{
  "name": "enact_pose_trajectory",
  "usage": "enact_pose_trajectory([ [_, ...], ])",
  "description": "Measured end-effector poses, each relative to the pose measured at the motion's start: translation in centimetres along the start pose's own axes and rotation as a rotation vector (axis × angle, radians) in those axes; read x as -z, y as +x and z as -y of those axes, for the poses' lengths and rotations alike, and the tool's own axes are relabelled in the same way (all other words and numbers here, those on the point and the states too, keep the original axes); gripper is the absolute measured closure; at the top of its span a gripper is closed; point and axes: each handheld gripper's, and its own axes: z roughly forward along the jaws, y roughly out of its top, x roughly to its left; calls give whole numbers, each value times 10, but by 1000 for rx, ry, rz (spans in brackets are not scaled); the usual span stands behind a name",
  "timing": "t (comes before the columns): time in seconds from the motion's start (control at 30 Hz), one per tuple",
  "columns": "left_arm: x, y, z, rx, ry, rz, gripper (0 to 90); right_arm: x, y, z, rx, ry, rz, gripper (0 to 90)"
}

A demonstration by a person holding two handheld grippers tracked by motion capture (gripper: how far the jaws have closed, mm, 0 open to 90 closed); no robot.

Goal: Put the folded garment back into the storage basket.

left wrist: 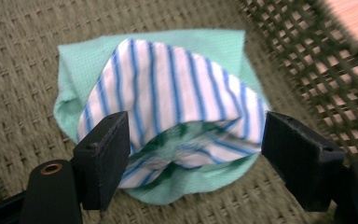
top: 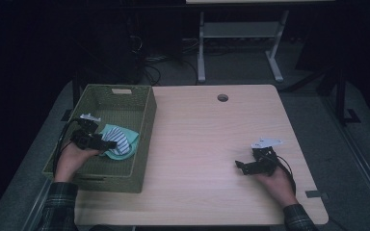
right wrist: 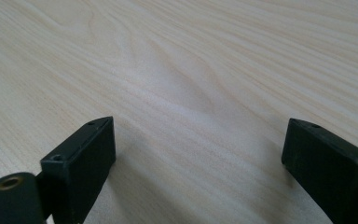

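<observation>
From the high view we have the left gripper [top: 107, 142] inside the woven green basket [top: 147, 118] at nine o'clock, the folded cloths [top: 121, 140] already lying there, the right gripper [top: 240, 166] idle at four o'clock on the pale wooden table [top: 207, 139]. In the left gripper view our jaws stand apart, not pinching; soft striped cloth [left wrist: 177, 93] on mint cloth [left wrist: 74, 65], so the drop looks done; in the right gripper view, spread jaws over smooth grain.

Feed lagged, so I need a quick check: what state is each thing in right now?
Cloths: striped one bunched on the green one, lying in the basket.
Basket: upright at the table's left edge, open top.
Left gripper: open, jaws either side of the cloths, not pressing.
Right gripper: open, nothing between the jaws, over bare table.
</observation>
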Motion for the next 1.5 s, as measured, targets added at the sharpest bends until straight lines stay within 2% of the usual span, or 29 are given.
enact_pose_trajectory([
  [0.33, 16, -7, -8, 1, -42, 5, 194, 0, 0, 0, 1, 1, 0, 91],
  [0.67, 29, -19, -18, -15, -81, 8, 148, 0, 0, 0, 1, 1, 1, 92],
  [0.93, 36, -32, -26, -39, -107, 34, 133, 0, 0, 0, 0, 1, 3, 91],
  [1.1, 40, -47, -35, -64, -132, 60, 133, 0, 0, 0, 1, 1, 3, 91],
  [1.23, 42, -53, -38, -72, -146, 74, 136, 0, 0, 0, -1, 1, 3, 91],
  [1.4, 44, -68, -47, -93, -182, 107, 136, 0, 0, 0, -2, 1, 3, 91],
  [1.5, 43, -72, -49, -101, -186, 115, 136, 0, 0, 0, -2, 1, 3, 91],
])
